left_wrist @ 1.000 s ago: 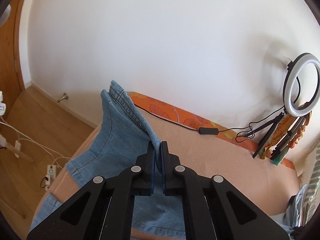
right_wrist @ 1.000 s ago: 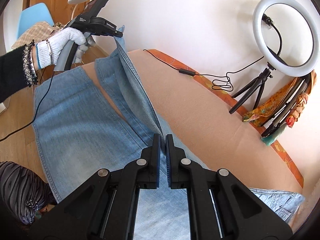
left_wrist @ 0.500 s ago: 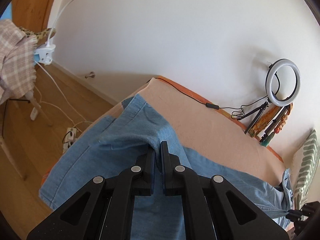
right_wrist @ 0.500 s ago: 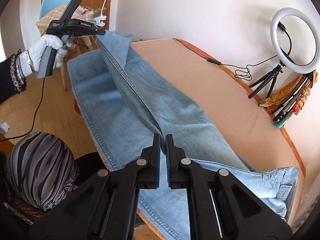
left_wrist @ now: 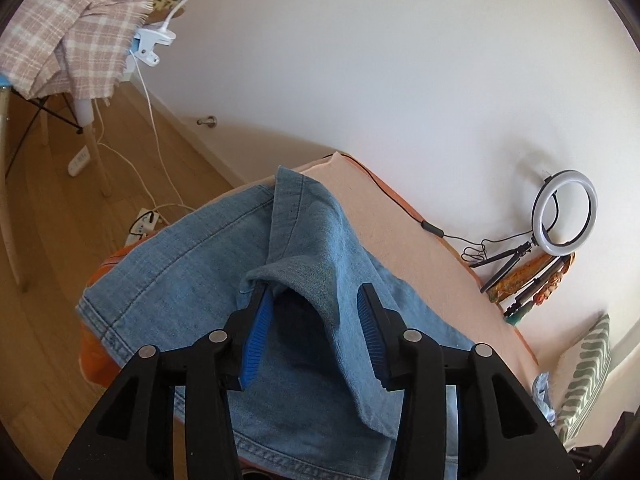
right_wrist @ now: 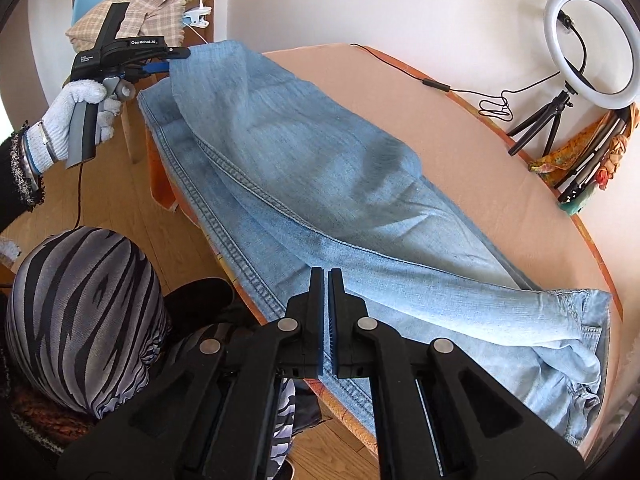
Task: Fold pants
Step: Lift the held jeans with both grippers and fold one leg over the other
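Note:
Light blue jeans (right_wrist: 320, 168) lie along the round peach-covered table (right_wrist: 460, 152), one leg folded over the other, waistband at the right (right_wrist: 584, 344). My left gripper (left_wrist: 314, 300) is open, its blue pads spread, with the leg's hem corner (left_wrist: 304, 276) draped loosely between and over them. In the right wrist view the left gripper (right_wrist: 176, 60) sits at the hem end, held by a gloved hand. My right gripper (right_wrist: 326, 276) is shut on the edge of the upper leg (right_wrist: 360, 256) near the table's front edge.
A ring light on a tripod (right_wrist: 592, 44) and a black cable (right_wrist: 436, 86) stand at the table's far side. A chair with a plaid cloth (left_wrist: 68, 28) and a clip lamp (left_wrist: 152, 46) are at the left. A striped head covering (right_wrist: 80, 312) is close below.
The upper leg was carried over and laid onto the lower leg. My left gripper has opened and let go of the hem. The right gripper stays shut on the fabric.

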Action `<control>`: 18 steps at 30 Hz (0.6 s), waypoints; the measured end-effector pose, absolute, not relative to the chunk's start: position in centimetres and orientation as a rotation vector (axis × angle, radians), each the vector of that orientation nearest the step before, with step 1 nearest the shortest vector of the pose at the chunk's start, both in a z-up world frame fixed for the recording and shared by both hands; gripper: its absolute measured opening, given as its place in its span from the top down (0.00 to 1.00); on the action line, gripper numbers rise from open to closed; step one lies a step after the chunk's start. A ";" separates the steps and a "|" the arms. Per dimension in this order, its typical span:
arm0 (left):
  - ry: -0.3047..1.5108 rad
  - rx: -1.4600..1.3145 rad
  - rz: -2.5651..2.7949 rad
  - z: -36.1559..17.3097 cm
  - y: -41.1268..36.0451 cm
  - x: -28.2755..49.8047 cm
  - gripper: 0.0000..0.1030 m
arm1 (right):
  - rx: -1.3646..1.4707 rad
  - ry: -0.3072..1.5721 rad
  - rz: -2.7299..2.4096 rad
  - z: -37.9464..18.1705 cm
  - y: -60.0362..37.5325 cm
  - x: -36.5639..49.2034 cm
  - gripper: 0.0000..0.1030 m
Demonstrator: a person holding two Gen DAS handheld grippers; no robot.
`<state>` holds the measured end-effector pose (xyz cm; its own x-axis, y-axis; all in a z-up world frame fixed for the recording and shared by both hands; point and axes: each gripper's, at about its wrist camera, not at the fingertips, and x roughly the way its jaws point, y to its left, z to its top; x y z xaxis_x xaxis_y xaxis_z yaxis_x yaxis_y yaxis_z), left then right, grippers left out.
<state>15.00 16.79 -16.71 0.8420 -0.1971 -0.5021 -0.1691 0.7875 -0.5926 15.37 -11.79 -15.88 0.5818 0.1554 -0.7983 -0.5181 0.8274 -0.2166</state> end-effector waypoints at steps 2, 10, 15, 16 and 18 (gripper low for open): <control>0.594 -0.719 -0.008 -17.1 17.4 15.4 0.59 | -0.425 0.885 0.412 -15.9 -12.0 15.6 0.98; 0.644 -0.850 -0.039 -17.7 18.5 16.6 0.59 | 0.121 0.941 0.299 -15.8 -19.3 18.9 0.43; 0.689 -0.917 -0.040 -18.6 18.8 17.6 0.59 | 0.497 0.947 0.122 -16.5 -25.2 20.9 0.27; 0.692 -0.919 -0.041 -18.7 18.8 17.6 0.59 | 0.562 0.962 0.082 -17.1 -26.2 21.4 0.27; 0.693 -0.914 -0.033 -18.7 18.7 17.7 0.59 | 0.642 0.983 0.007 -18.3 -27.8 22.3 0.27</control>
